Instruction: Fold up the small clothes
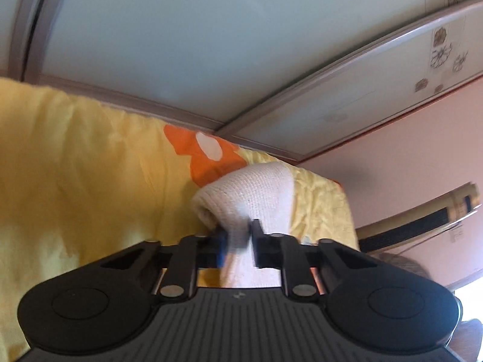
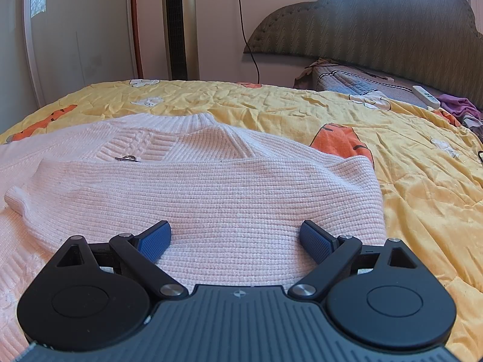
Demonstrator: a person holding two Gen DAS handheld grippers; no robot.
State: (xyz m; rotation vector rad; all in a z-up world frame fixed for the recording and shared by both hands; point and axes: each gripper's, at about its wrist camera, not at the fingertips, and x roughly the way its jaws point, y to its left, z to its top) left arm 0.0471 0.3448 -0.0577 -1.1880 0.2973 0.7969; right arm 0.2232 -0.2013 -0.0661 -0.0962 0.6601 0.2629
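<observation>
Nearest the lens in the left wrist view, the left gripper (image 1: 238, 241) has its black jaws drawn close together on a bunched fold of pale pink knit, part of the sweater (image 1: 250, 199), which rises between the fingers as a rounded hump and hangs slightly above the yellow quilt (image 1: 75, 157); that picture is tilted and a little blurred, so which edge of the garment is pinched cannot be told. An orange patch with a white spot shows on the quilt just behind the fold, and a pale wardrobe door (image 1: 169, 42) fills the upper part of the view. In the right wrist view the right gripper (image 2: 235, 236) stands spread wide, its blue pads (image 2: 155, 241) resting on or just over the knit with nothing squeezed between them. The sweater (image 2: 211, 187) lies across the quilt (image 2: 407, 187) on the bed, its ribbed collar turned toward the far side, one cuffed sleeve end folded in at the left, and a small metal ring lying on the knit near the collar. Beyond the bed stands a tall tower fan (image 2: 179, 24) against the wall, with a padded grey headboard (image 2: 377, 21) to the right and a white remote (image 2: 425, 96) lying near it
</observation>
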